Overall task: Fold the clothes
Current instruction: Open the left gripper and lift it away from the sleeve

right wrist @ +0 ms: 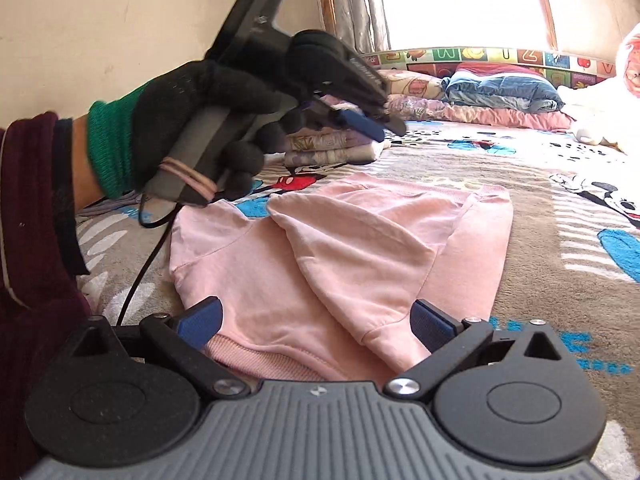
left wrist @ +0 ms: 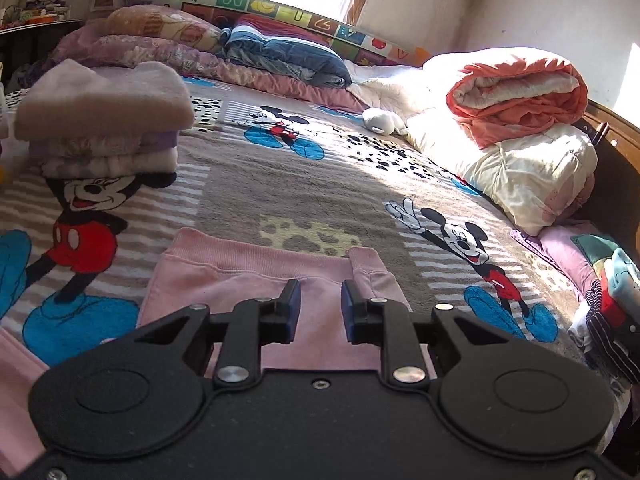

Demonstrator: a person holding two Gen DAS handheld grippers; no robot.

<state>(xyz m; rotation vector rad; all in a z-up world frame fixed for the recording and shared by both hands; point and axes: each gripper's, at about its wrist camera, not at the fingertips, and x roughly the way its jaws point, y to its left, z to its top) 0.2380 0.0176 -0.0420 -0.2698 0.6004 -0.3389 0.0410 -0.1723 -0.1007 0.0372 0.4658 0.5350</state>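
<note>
A pink sweatshirt (left wrist: 256,280) (right wrist: 340,240) lies flat on the Mickey Mouse blanket (left wrist: 280,176), with one sleeve folded across its body. My left gripper (left wrist: 320,308) hovers over the far part of the garment, open by a narrow gap with nothing between its blue pads. In the right wrist view the left gripper (right wrist: 380,128) is held up in the air by a black-gloved hand (right wrist: 208,96), clear of the cloth. My right gripper (right wrist: 316,322) stands wide open over the garment's near ribbed edge, its fingers either side of the folded sleeve's cuff, gripping nothing.
A stack of folded clothes (left wrist: 104,120) (right wrist: 332,148) sits at the blanket's left. Rolled orange and cream quilts (left wrist: 516,96) line the right side, pillows (left wrist: 280,56) the back. A grey plush toy (left wrist: 380,120) and a heap of clothing (left wrist: 608,280) lie at the right. A black cable (right wrist: 148,264) hangs from the left gripper.
</note>
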